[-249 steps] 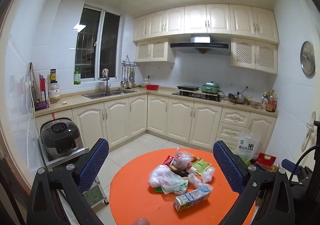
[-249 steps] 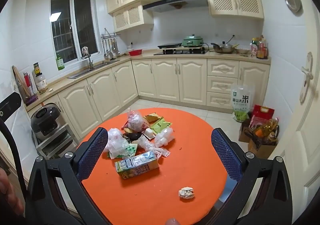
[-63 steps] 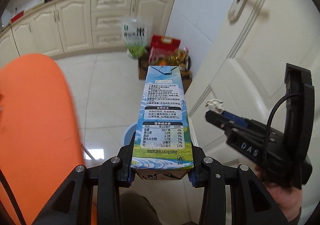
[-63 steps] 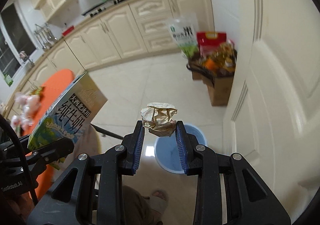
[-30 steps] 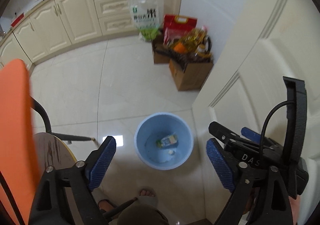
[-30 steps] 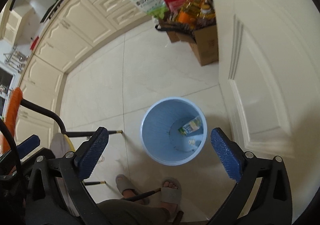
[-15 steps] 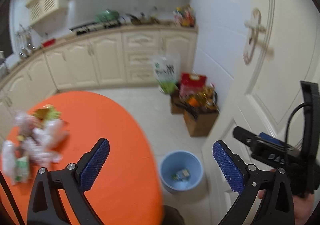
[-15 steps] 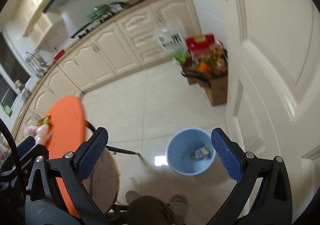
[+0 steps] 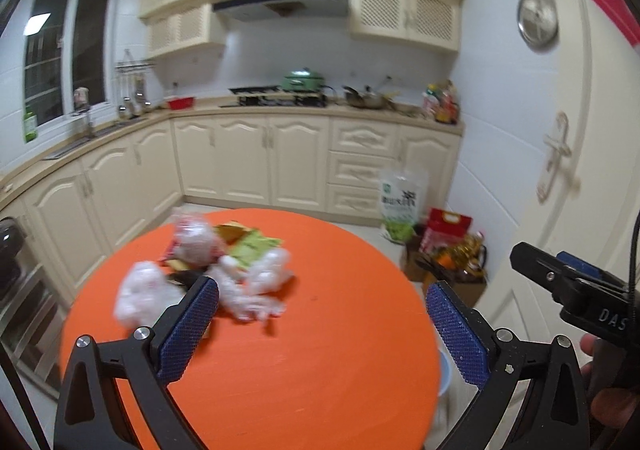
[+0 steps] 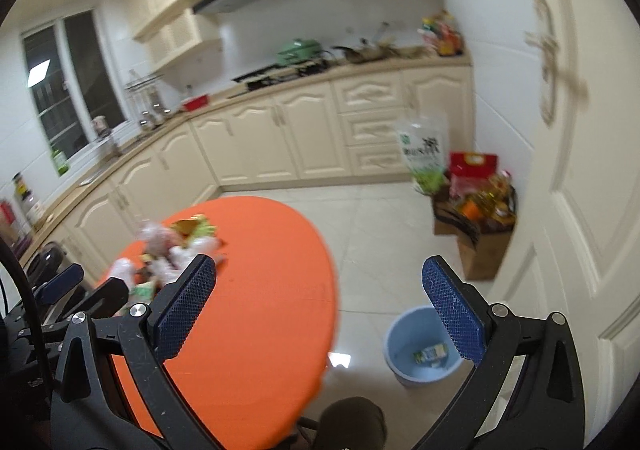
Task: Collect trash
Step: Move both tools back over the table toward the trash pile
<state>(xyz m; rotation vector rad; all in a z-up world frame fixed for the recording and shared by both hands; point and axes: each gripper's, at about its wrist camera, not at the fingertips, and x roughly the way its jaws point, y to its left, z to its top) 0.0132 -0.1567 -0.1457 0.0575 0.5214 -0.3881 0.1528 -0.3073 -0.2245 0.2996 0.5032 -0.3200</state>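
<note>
Facing the orange worktop [image 9: 320,370] with both tools spread wide and empty, we judge the left tool [image 9: 324,326] nearer the trash pile [image 9: 208,270], ahead and left of it, while the right tool [image 10: 332,310] hangs nearer the blue bin [image 10: 404,366].

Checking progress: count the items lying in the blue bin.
1: a small carton lies on the floor of the blue bin. The right jaw covers part of the bin, so more may be hidden.
</note>
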